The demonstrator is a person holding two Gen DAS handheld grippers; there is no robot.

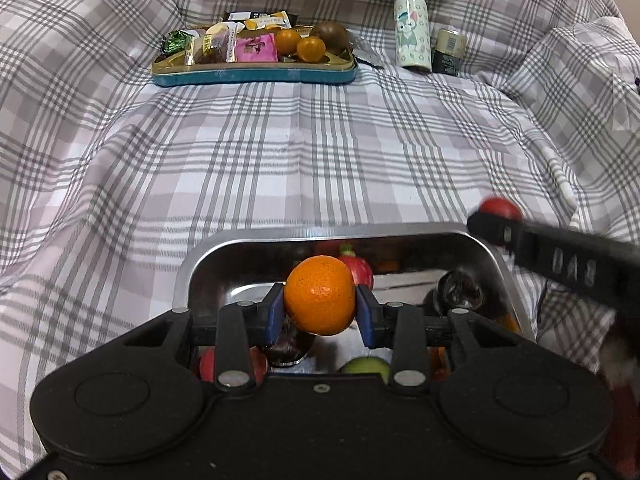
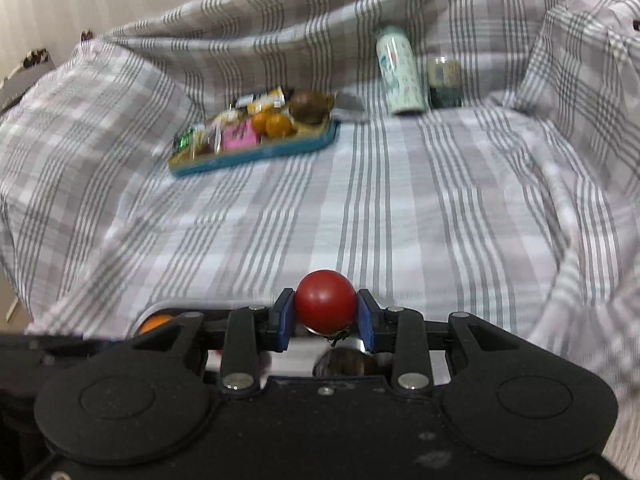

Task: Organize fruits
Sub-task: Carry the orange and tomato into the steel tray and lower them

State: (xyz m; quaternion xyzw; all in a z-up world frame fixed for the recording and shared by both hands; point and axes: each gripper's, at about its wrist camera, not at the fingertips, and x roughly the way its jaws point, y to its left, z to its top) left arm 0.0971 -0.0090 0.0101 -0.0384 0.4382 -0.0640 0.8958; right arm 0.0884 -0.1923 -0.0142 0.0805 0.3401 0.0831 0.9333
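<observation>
grey-and-white checked cloth point(image 1: 304, 152) drapes the whole surface and rises into folds at the back, so nothing sits on bare ground. far across it lies a shallow blue tray point(image 1: 256, 74) crowded with wrapped snacks point(image 1: 224, 42), two small oranges point(image 1: 300, 45) and a brownish round fruit point(image 1: 330, 34); to its right stand a pale printed bottle point(image 1: 412, 26) and a short dark jar point(image 1: 450, 51). close to both cameras is a metal tray point(image 1: 400, 234), its shiny floor already showing a red apple point(image 1: 360, 270), a green fruit point(image 1: 366, 366) and some dark pieces — most likely the container the fruit is being sorted out of or into, though which cannot be told.

the left gripper point(image 1: 320, 312) hangs over that metal tray with its fingers point(image 1: 272, 314) closed partway, the blue pads pressing either side of a mandarin point(image 1: 320, 294), held clear of the fruit below. the right gripper point(image 2: 325, 316) is clamped the same way on a small red tomato-like fruit point(image 2: 325, 300), its stem end turned downward, at the tray's far right corner. each piece is pinched across its widest part, probably so the round skin cannot roll out — a firm squeeze could bruise the softer red one. that view is blurred, so the tray's edge under it is unclear.
</observation>
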